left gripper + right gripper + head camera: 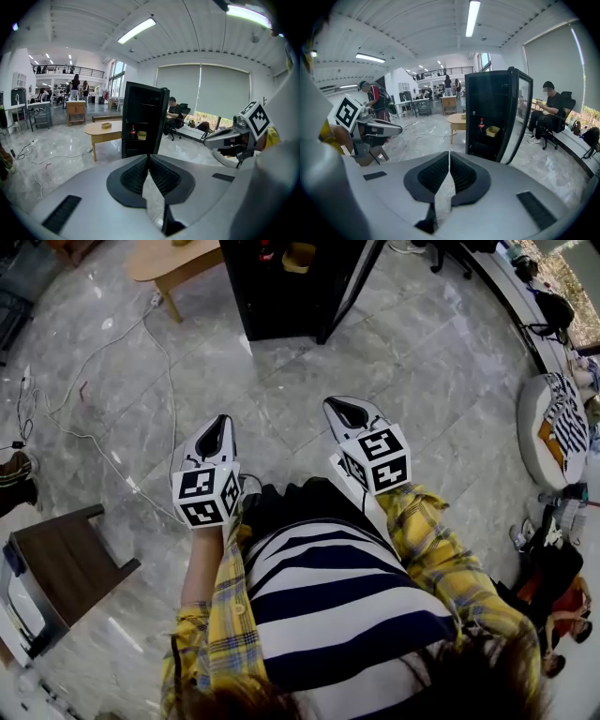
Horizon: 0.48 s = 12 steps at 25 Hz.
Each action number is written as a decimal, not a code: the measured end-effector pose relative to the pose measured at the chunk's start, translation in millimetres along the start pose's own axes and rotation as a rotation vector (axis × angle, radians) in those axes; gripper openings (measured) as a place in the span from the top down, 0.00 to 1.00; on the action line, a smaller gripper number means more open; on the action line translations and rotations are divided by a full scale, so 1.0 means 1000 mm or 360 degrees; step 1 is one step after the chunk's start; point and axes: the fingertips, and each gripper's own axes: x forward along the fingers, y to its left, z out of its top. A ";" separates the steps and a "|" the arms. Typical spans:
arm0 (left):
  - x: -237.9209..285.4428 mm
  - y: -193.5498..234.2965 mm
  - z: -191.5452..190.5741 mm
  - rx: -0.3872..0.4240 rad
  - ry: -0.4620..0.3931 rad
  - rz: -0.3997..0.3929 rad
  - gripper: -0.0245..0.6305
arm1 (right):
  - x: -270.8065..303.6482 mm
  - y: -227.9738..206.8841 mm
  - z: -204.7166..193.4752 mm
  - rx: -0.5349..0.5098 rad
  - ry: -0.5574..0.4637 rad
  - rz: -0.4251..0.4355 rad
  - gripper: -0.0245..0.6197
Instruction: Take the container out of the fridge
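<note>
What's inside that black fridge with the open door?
On one shelf of the fridge stand a bottle with red on it and a yellow container, side by side. The shelves above and below are too dark to tell whether they hold anything.

Seen from above, the fridge point(281, 296) is cut off by the top edge, with only its lower part showing; the yellow container point(298, 257) inside and the wooden table point(173, 263) beside it are cropped too. In both gripper views the red bottle point(481, 125) on the shelf is too small to read
</note>
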 end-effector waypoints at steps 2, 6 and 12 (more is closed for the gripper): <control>0.004 -0.006 0.003 0.0008 -0.0009 0.0000 0.92 | 0.001 -0.005 0.001 -0.0003 -0.0014 0.0013 0.91; 0.007 -0.013 0.005 0.0013 -0.0013 0.0011 0.92 | 0.006 -0.008 0.004 -0.0033 -0.0024 0.0057 0.91; 0.013 -0.010 0.004 0.0008 0.0015 0.0040 0.92 | 0.018 -0.009 0.008 -0.0040 -0.0027 0.0115 0.91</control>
